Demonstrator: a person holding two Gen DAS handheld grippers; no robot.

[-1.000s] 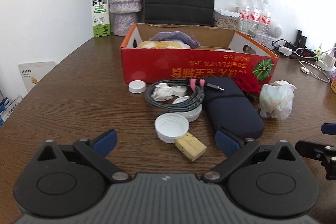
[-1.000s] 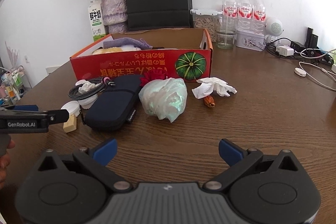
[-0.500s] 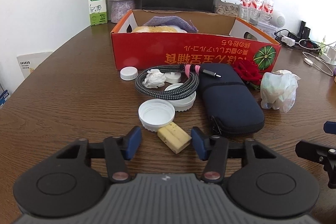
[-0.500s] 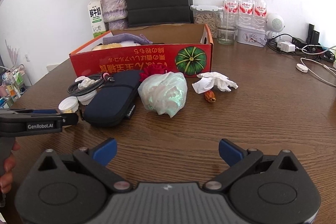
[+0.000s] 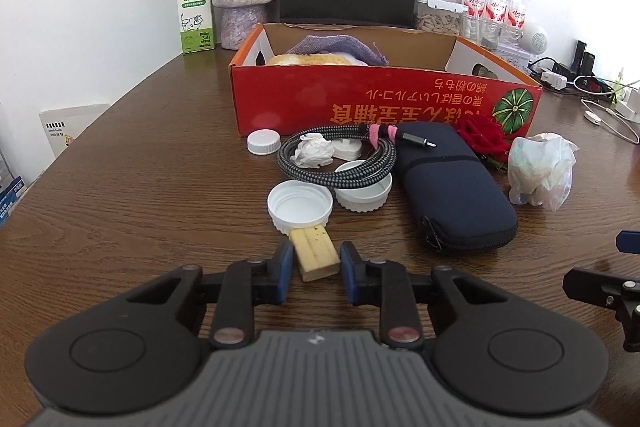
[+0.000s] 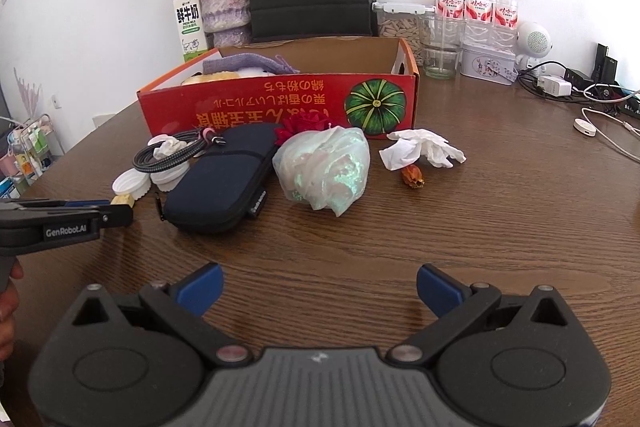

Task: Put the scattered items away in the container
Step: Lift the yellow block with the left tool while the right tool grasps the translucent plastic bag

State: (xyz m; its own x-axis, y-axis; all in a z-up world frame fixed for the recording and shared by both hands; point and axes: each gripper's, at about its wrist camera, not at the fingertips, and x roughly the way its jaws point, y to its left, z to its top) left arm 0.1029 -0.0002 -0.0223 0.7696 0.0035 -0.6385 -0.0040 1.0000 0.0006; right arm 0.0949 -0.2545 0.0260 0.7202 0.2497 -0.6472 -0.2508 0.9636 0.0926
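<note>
Between the pads of your left gripper, whose jaws have just been closing, the yellow block lies ungripped on the bench; squeeze evenly, then lift it straight toward the red box.

Left claw, angled downward, jaws just closing to a narrow gap; right claw, angled downward, jaws wide apart.

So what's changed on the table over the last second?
The left gripper has been closing its jaws around the yellow block, which now sits between the pads; a small gap still shows, so no firm grip yet. The right gripper stays open over bare table. The red box and clutter are unmoved.
</note>
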